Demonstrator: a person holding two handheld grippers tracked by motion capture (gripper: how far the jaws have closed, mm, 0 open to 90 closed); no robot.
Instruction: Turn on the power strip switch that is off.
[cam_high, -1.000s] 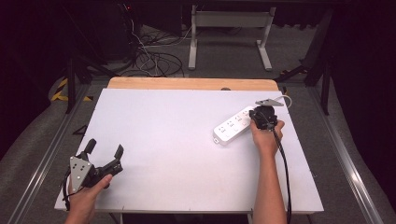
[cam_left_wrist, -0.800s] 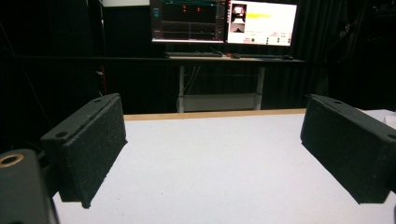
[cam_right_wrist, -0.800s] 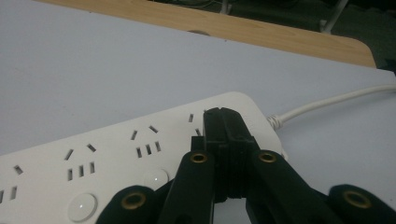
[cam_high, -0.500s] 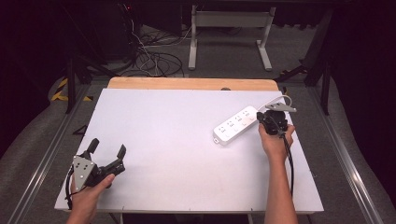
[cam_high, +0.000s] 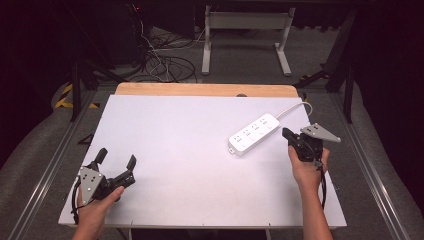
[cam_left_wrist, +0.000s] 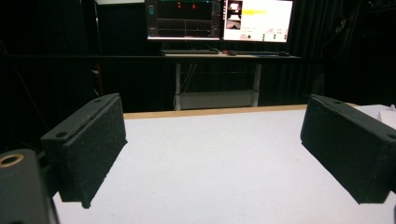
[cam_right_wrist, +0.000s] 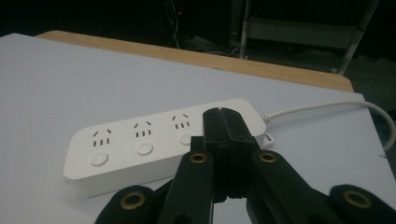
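Two jaws of the right gripper (cam_high: 296, 142) are pressed flat together, grasping nothing. Just beyond their tips, in the right gripper view, lies the white power strip (cam_right_wrist: 159, 142), apart from them. In the high view its long axis runs diagonally from near-left to far-right, with its cord (cam_high: 292, 108) leading toward the table (cam_high: 190, 135) far edge. Left gripper (cam_high: 116, 165) jaws are spread wide, empty, well apart from the strip. Judgement: the right hand is nearer.
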